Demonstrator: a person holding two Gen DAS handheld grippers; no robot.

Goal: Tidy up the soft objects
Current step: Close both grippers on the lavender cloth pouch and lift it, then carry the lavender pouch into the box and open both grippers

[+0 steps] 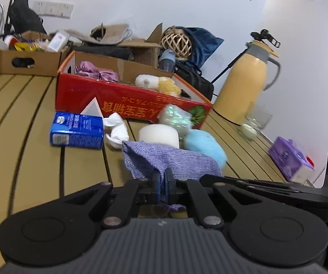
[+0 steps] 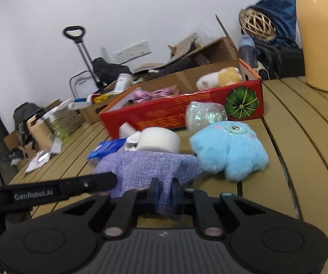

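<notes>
My left gripper is pinched tight on one edge of the purple cloth, and my right gripper is clamped on another edge of it; the cloth spreads between them above the slatted table, and its lower part is hidden behind my own fingers; just past it lie a white foam roll, half covered by the cloth, and a blue plush toy, blurred in the left view; a shiny wrapped bundle sits against the red box, though I cannot make out what it is; inside the box a pink cloth and a yellow-and-white plush show only their tops; a blue packet and crumpled white cloth lie to the left; the yellow jug is cut off at the right view's edge.
</notes>
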